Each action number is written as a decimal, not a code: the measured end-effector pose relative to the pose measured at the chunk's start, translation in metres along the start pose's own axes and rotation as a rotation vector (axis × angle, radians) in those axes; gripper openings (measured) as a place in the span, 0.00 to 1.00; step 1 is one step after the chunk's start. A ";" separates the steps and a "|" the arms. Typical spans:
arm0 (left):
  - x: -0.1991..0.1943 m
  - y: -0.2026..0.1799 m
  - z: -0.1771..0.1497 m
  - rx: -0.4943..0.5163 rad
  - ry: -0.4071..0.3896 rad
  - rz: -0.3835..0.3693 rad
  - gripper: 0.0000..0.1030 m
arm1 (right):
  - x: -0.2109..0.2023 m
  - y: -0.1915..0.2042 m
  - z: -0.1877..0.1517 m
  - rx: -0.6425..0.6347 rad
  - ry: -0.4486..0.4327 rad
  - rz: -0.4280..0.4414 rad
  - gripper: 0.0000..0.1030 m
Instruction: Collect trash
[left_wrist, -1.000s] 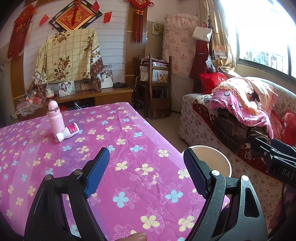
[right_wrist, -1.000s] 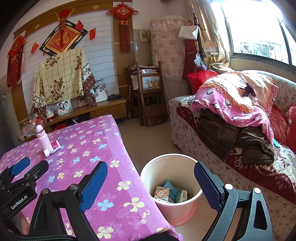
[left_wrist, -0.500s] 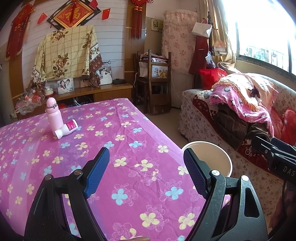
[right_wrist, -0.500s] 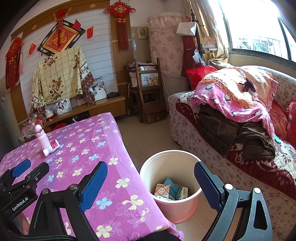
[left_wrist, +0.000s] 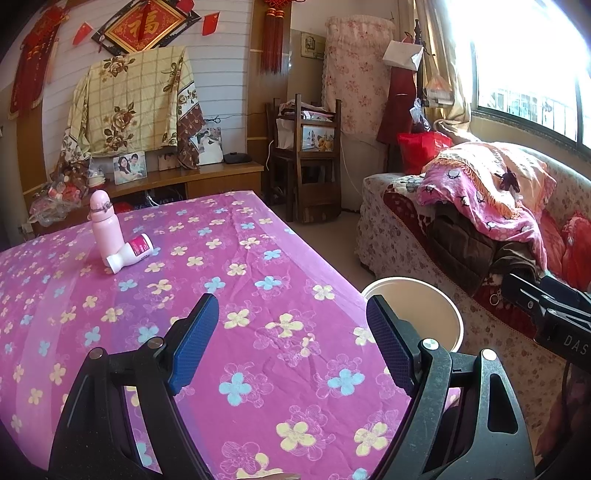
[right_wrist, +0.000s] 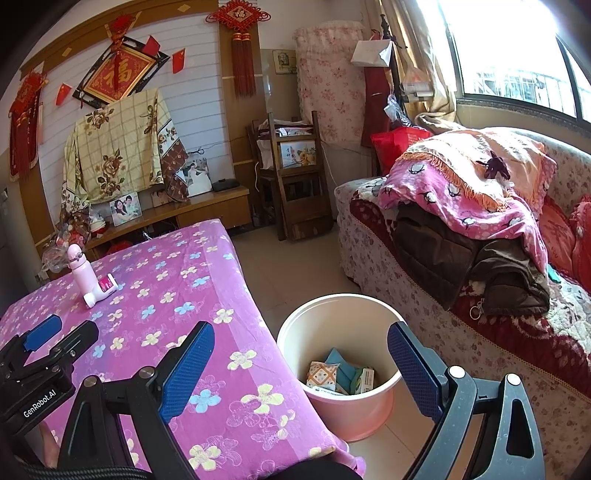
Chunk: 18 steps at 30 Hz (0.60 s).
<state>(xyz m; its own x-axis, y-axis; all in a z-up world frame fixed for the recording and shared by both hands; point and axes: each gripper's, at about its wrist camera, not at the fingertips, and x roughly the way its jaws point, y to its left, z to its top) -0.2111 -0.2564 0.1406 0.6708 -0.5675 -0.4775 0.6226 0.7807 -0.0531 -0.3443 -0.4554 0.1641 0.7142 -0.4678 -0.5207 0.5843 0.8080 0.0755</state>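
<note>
Your left gripper (left_wrist: 288, 343) and right gripper (right_wrist: 301, 363) gape empty, pink plastic bin (right_wrist: 373, 402) near right, two pink bottles (left_wrist: 118, 243) far left on the flowered tablecloth (left_wrist: 258, 258).

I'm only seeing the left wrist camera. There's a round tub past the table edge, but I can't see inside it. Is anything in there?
Observer: Yes. The right wrist view shows the bucket holding several small packets at the bottom.
Operator: Is it standing on the table?
Observer: No, it stands on the tiled floor beside the table.
Operator: And that black thing at my right edge?
Observer: That's the right gripper, open and empty, above the bucket's near side.
</note>
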 end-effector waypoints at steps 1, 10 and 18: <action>0.000 0.000 0.000 -0.001 0.001 -0.003 0.79 | 0.001 0.000 0.000 0.001 0.003 0.000 0.91; 0.001 -0.001 0.000 0.005 0.004 -0.006 0.79 | 0.005 -0.003 -0.002 0.004 0.015 -0.003 0.91; 0.005 -0.001 0.000 0.010 0.013 -0.011 0.79 | 0.005 -0.003 -0.002 0.005 0.016 -0.002 0.91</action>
<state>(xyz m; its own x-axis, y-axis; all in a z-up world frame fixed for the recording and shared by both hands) -0.2088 -0.2599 0.1384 0.6586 -0.5729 -0.4879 0.6343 0.7715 -0.0497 -0.3435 -0.4595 0.1594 0.7065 -0.4635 -0.5348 0.5877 0.8053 0.0785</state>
